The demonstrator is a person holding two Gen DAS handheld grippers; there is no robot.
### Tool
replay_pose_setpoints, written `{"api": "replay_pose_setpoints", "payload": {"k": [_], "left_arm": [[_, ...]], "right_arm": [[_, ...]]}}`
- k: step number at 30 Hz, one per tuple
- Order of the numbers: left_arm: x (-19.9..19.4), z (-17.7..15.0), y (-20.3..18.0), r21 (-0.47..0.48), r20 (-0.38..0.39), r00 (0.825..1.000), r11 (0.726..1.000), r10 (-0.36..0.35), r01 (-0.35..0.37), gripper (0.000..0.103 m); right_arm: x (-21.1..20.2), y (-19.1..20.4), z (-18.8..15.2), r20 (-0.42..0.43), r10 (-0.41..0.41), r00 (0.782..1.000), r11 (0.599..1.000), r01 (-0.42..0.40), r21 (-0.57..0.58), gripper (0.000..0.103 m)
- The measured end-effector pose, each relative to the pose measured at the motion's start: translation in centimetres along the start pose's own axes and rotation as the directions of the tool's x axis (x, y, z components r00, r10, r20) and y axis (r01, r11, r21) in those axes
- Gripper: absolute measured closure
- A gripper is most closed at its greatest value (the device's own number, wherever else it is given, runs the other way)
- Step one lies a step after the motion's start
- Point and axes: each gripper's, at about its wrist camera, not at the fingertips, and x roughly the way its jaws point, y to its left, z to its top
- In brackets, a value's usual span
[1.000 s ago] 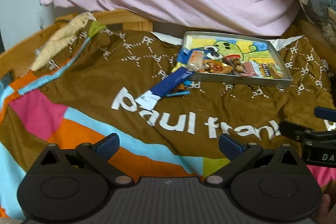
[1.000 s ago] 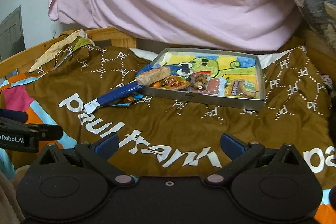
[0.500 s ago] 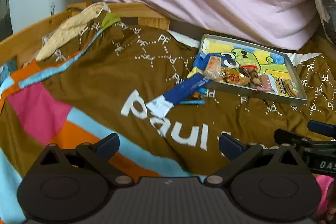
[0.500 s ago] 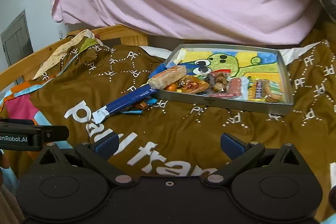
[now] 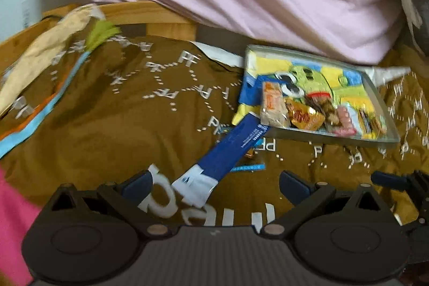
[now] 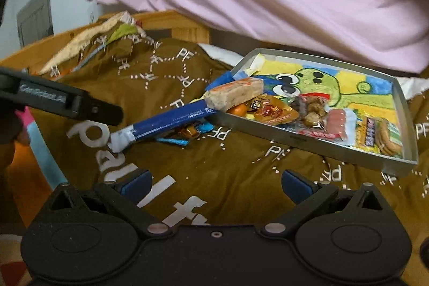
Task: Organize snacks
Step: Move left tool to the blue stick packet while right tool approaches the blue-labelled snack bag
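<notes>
Blue snack stick (image 5: 231, 152) on brown blanket (image 5: 112, 125), upper end leaning on metal tray (image 6: 308, 137) w/ other snacks. Your left gripper (image 5: 215, 184) near its white end; both your grippers' fingers wide apart, empty. Right gripper (image 6: 215, 182) nearer you.

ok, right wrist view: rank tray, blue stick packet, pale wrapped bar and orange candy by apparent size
1. Tray, clearly largest.
2. Blue stick packet, long and narrow.
3. Pale wrapped bar, shorter but thicker; the packet's slimness makes ranks 2 and 3 close.
4. Orange candy, smallest, partly hidden under the bar.
</notes>
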Motion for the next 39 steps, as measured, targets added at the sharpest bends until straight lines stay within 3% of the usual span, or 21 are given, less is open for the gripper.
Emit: {"api": "replay_pose_setpoints", "payload": {"k": [4, 9, 12, 18, 22, 26, 34, 39], "left_arm": [[2.8, 0.5, -0.4, 0.086, -0.065, 0.997, 0.995, -0.038, 0.044, 0.000], [5.0, 1.2, -0.8, 0.195, -0.039, 0.999, 0.981, -0.010, 0.018, 0.000], [6.4, 1.8, -0.8, 0.270, -0.046, 0.999, 0.963, 0.010, 0.003, 0.001], [7.7, 1.7, -0.2, 0.333, -0.080, 0.996, 0.941, -0.034, 0.059, 0.006], [8.1, 1.9, 0.3, 0.325, -0.092, 0.994, 0.942, -0.058, 0.085, 0.009], [8.6, 2.1, 0.9, 0.301, -0.110, 0.992, 0.949, -0.067, 0.098, 0.020], [9.2, 1.5, 0.7, 0.325, -0.143, 0.983, 0.933, -0.113, 0.155, 0.029], [9.6, 1.0, 0.6, 0.336, -0.166, 0.981, 0.929, -0.101, 0.153, 0.047]], "right_arm": [[1.8, 0.3, -0.1, -0.009, -0.022, 1.000, 0.996, 0.022, -0.081, 0.001], [3.3, -0.4, 0.0, -0.026, 0.000, 1.000, 0.995, -0.003, -0.099, 0.001], [4.5, -0.8, 1.0, -0.049, -0.001, 0.999, 0.997, -0.003, -0.083, 0.006], [6.9, -2.2, 3.3, -0.082, 0.084, 0.993, 0.996, -0.083, 0.012, 0.015], [8.3, -2.8, 3.9, -0.110, 0.171, 0.979, 0.982, -0.159, 0.103, 0.031], [9.7, -3.2, 3.9, -0.130, 0.250, 0.959, 0.954, -0.222, 0.200, 0.048], [12.3, -3.8, 4.3, -0.113, 0.387, 0.915, 0.866, -0.318, 0.387, 0.062], [13.8, -3.5, 4.0, -0.128, 0.408, 0.904, 0.841, -0.317, 0.438, 0.086]]}}
